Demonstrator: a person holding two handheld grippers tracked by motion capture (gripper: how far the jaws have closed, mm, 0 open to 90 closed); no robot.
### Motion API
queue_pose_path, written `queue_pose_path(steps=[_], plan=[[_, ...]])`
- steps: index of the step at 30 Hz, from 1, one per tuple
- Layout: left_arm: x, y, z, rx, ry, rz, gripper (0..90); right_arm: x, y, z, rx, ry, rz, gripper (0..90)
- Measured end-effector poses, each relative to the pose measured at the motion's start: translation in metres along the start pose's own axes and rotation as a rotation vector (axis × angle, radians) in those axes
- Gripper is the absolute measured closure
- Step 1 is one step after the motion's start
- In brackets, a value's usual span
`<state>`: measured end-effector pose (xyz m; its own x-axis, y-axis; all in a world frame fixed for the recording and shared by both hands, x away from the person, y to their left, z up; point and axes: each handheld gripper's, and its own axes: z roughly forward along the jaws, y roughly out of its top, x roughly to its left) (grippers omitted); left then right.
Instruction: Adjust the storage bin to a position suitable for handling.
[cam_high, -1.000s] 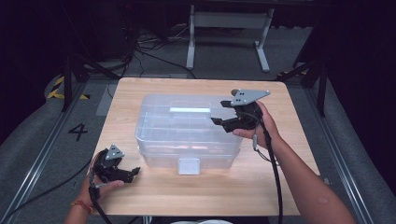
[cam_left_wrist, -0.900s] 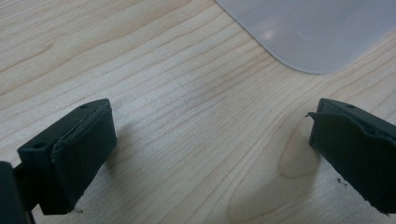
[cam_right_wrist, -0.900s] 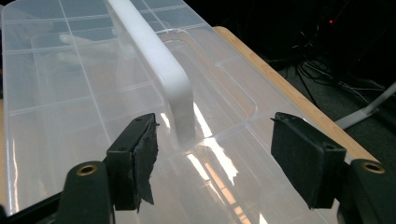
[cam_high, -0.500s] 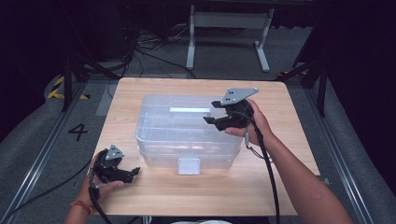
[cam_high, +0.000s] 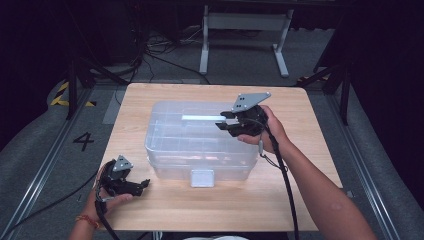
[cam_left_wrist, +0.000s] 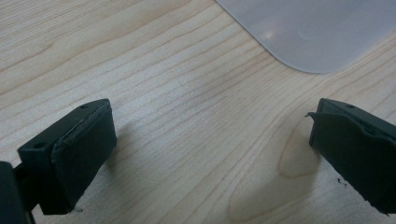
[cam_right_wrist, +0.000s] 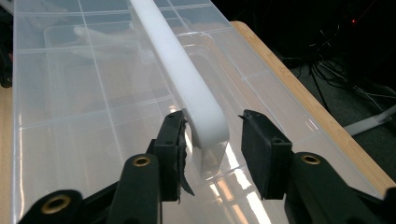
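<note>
A clear plastic storage bin (cam_high: 200, 150) with a lid stands in the middle of the wooden table (cam_high: 310, 150). A white bar handle (cam_high: 202, 118) lies along the lid's top. My right gripper (cam_high: 222, 124) is at the handle's right end. In the right gripper view its jaws have just been closing and straddle the handle's end (cam_right_wrist: 205, 121); a gap shows at the right pad (cam_right_wrist: 259, 149), so the right gripper (cam_right_wrist: 211, 140) is open. My left gripper (cam_high: 145, 184) rests low over the table near the bin's front left corner (cam_left_wrist: 317, 32), open and empty (cam_left_wrist: 210, 149).
A white latch tab (cam_high: 202, 177) sits on the bin's front wall. The bin is see-through, with a faint divider grid. Dark floor, cables and a metal stand (cam_high: 245, 30) lie beyond the table's far edge.
The right gripper has shifted a little left over the lid to the handle's end, and its jaws have narrowed around it. The left gripper has not moved.
</note>
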<state>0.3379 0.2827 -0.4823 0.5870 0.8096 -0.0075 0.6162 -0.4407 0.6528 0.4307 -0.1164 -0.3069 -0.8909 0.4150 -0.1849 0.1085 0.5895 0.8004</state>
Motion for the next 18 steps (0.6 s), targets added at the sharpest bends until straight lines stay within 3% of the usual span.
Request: queue_pose_path(steps=[8,18], plan=[[0.0002,0.0,0.0,-0.002,0.002,0.002,1.1,0.0021,0.0024,0.0034,0.004,0.009,-0.025,74.4],[-0.0007,-0.0015,-0.0014,-0.013,0.001,-0.004,3.8,0.0026,0.0053,0.0036,0.013,-0.006,-0.048,75.1]])
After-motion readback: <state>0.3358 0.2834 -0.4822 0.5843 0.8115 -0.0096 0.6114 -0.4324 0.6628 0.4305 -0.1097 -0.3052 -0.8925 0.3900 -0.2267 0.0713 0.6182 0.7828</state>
